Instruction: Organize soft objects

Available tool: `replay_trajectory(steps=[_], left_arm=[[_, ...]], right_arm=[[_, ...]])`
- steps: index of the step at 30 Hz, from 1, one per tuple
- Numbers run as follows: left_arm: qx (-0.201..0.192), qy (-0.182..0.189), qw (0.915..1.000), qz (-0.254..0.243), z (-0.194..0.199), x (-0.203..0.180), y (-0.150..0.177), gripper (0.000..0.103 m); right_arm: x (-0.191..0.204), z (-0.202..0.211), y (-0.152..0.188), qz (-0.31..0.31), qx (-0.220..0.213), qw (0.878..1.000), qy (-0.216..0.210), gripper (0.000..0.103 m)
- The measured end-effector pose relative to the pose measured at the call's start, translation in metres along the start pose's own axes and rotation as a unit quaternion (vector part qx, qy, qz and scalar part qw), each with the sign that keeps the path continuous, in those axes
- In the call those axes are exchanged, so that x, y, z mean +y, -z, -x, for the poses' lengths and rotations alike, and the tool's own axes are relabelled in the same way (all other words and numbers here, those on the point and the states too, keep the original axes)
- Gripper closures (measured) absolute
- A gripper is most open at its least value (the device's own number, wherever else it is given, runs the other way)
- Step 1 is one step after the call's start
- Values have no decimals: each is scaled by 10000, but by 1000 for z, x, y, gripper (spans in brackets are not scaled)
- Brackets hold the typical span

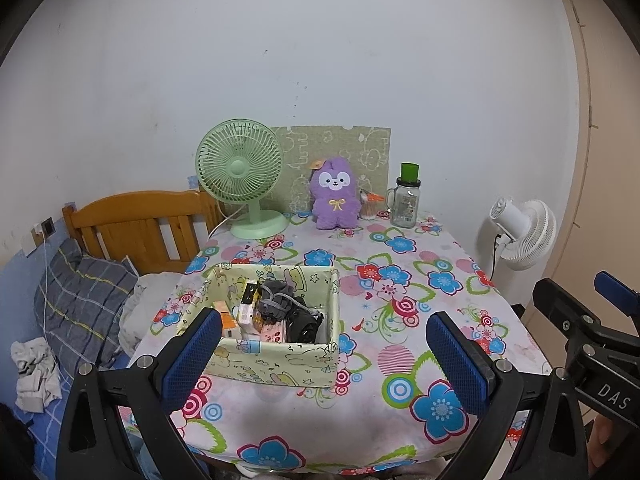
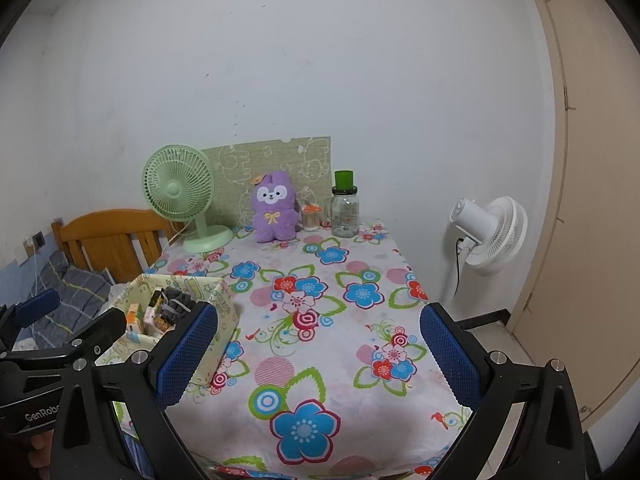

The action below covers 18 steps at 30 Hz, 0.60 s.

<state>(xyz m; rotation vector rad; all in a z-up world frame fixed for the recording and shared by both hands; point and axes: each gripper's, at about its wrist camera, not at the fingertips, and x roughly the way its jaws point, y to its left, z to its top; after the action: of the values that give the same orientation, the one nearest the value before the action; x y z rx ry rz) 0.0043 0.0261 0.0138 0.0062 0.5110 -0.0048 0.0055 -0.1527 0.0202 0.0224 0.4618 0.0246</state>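
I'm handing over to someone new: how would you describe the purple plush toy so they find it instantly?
Look to the far edge of the flowered table, against the wall. Between the green desk fan and the green-lidded glass jar stands the purple plush toy, upright. It is the only fuzzy thing there, with a white face and yellow bow.

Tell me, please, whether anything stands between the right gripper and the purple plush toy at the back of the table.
Nothing visible does. The open right gripper faces bare flowered tablecloth up to the purple plush toy. The pale yellow fabric storage box lies left of that path; the green desk fan and glass jar flank the toy.
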Motion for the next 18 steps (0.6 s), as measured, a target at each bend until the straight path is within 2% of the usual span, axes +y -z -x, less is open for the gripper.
replay_trajectory(steps=[18], left_arm=[[10,-10,10000,-5,-1,0,-2,0]], right_arm=[[-1,0,0,27,1,10000,15,1]])
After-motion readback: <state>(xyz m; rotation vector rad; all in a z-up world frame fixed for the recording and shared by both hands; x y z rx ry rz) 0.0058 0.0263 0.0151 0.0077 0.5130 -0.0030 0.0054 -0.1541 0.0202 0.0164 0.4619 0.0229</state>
